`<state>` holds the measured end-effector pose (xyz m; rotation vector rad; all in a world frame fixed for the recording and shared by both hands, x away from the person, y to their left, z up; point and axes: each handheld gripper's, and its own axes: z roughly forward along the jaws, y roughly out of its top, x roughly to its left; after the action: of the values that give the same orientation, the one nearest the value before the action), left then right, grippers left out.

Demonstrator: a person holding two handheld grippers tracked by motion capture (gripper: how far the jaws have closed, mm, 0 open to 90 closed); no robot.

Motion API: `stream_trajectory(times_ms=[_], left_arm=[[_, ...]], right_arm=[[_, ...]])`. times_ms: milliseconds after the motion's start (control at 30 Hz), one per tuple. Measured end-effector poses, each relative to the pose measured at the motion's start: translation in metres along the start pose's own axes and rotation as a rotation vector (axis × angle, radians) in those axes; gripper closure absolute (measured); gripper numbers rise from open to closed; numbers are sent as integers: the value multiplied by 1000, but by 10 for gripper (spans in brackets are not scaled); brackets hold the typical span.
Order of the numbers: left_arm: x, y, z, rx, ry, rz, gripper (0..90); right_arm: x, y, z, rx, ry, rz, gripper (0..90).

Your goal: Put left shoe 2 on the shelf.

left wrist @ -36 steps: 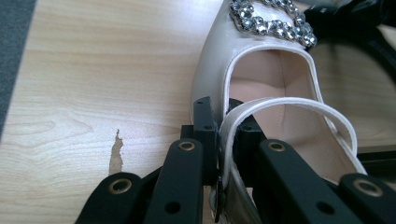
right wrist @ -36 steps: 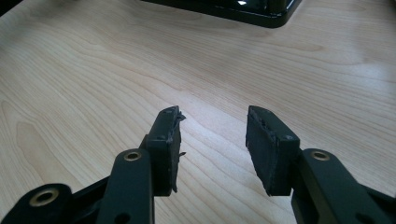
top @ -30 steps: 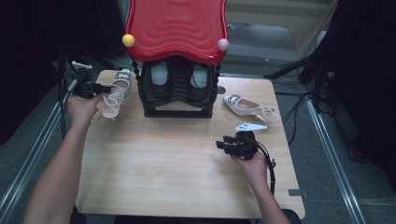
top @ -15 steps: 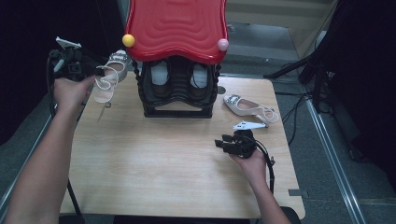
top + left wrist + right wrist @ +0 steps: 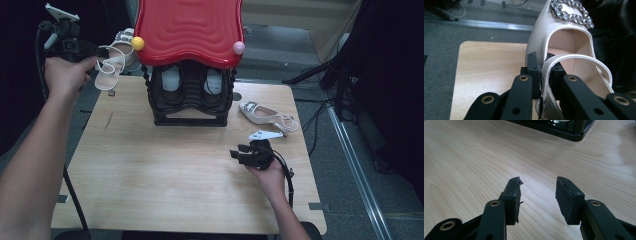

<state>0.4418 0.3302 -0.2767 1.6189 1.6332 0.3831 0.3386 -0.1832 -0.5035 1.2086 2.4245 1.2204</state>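
A cream slingback shoe (image 5: 112,62) with a rhinestone buckle hangs in the air, far left, toe up.

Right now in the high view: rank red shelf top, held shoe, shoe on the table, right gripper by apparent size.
1. Red shelf top, by far the largest.
2. Shoe on the table and held shoe look alike; the held one is raised nearer the camera and partly hidden, so no ranking.
3. Right gripper, smallest, though close.

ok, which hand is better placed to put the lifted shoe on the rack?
Left. The left gripper is already clamped on the cream shoe, held up beside the red-topped rack. The right gripper rests open on the table, holding nothing, further from that shoe.
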Motion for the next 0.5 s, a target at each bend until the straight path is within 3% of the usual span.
stream_trajectory(times_ms=[500], left_arm=[[-32,46,-45,-55,7,30,841]], right_arm=[[3,-1,2,14,-17,-35,554]])
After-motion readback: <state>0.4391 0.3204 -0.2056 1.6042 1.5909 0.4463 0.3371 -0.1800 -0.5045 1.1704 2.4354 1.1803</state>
